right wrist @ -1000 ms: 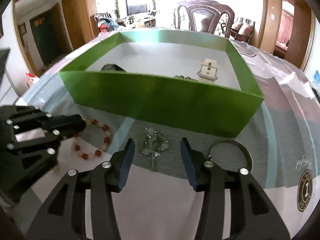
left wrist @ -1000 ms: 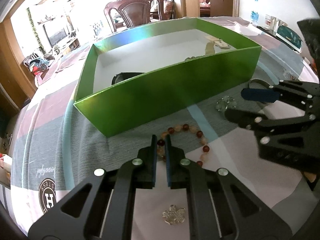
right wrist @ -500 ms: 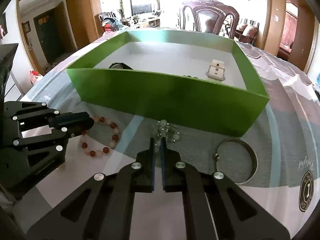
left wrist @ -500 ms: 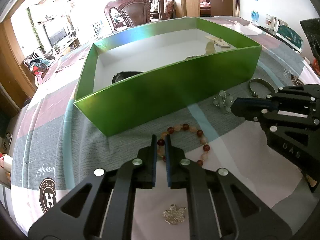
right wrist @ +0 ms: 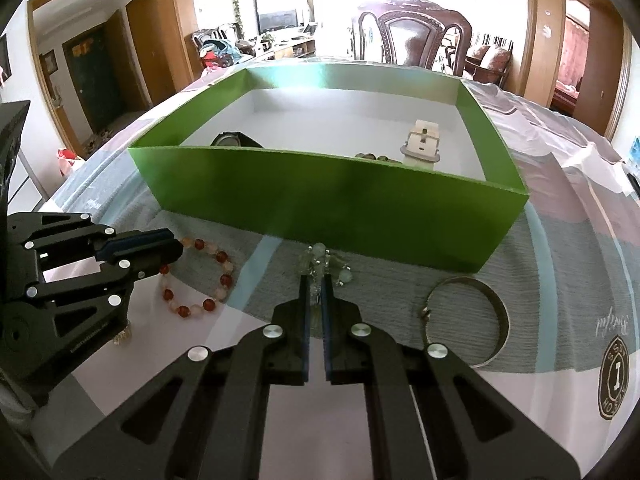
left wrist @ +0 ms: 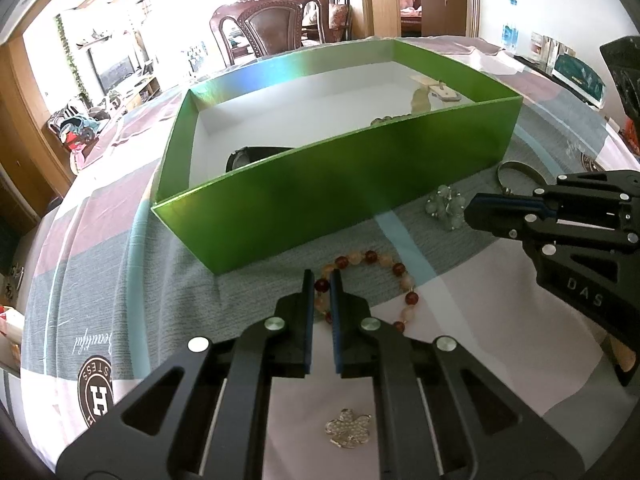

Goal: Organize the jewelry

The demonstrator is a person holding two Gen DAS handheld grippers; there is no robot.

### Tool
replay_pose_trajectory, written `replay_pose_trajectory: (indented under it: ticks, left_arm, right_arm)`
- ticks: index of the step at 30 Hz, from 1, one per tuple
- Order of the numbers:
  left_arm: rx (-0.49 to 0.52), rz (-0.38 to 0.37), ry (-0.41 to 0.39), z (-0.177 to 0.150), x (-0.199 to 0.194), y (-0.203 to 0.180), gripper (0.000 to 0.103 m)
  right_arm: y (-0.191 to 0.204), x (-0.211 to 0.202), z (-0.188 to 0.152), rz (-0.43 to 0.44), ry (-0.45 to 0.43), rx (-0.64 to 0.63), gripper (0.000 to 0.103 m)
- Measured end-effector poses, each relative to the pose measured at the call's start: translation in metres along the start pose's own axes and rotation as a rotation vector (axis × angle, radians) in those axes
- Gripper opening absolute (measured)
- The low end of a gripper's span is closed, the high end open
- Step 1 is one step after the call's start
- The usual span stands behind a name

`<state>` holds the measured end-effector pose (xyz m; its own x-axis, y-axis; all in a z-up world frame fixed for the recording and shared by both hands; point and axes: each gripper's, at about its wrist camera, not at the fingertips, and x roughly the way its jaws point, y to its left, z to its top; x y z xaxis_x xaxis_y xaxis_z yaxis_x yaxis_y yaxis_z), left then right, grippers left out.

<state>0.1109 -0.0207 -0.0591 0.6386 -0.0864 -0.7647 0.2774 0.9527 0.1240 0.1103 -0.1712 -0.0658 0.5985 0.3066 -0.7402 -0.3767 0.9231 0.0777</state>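
A green box (left wrist: 344, 196) (right wrist: 328, 204) stands on the cloth-covered table, holding a black watch (right wrist: 236, 140), a white watch (right wrist: 420, 148) and some beads. In front of it lie a red and pale bead bracelet (left wrist: 376, 276) (right wrist: 200, 280), a pale green crystal piece (left wrist: 446, 206) (right wrist: 326, 264), a silver bangle (right wrist: 468, 320) and a silver clover brooch (left wrist: 348, 426). My left gripper (left wrist: 321, 280) is shut on the bead bracelet's near left side. My right gripper (right wrist: 315, 284) (left wrist: 476, 210) is shut on the crystal piece.
The table wears a patterned cloth in grey, pink and white (left wrist: 120, 280). A carved wooden chair (right wrist: 416, 36) stands behind the table. The box's near wall rises right behind both grippers.
My right gripper closed on the crystal piece, having been open around it one second ago. My left gripper stays shut on the bracelet and has not moved.
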Motion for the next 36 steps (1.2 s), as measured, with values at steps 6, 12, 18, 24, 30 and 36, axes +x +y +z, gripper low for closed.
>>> replay_pose_trajectory:
  ticks: [6,12,18,24,30,36]
  left_arm:
    - [-0.004,-0.001,-0.006,0.000,-0.003,0.000,0.008]
    - [-0.001,0.000,-0.004,0.000,-0.003,0.000,0.008]
    - [-0.001,0.001,-0.004,0.001,-0.004,0.000,0.008]
    - [-0.002,0.000,-0.004,0.001,-0.004,0.000,0.008]
    - [-0.002,0.000,-0.005,0.001,-0.004,0.000,0.008]
    - [-0.050,-0.017,-0.023,0.005,-0.012,0.012,0.008]
  right_arm:
    - [0.000,-0.002,0.001,0.000,-0.005,0.001,0.006]
    - [0.000,-0.002,0.000,0.000,-0.004,-0.001,0.006]
    - [0.000,-0.003,0.001,0.000,-0.002,-0.004,0.006]
    - [0.001,-0.003,0.001,0.001,-0.005,-0.003,0.006]
    - [0.001,-0.003,0.002,0.005,-0.005,-0.003,0.006]
    - [-0.004,-0.008,0.005,0.030,-0.012,0.021,0.006]
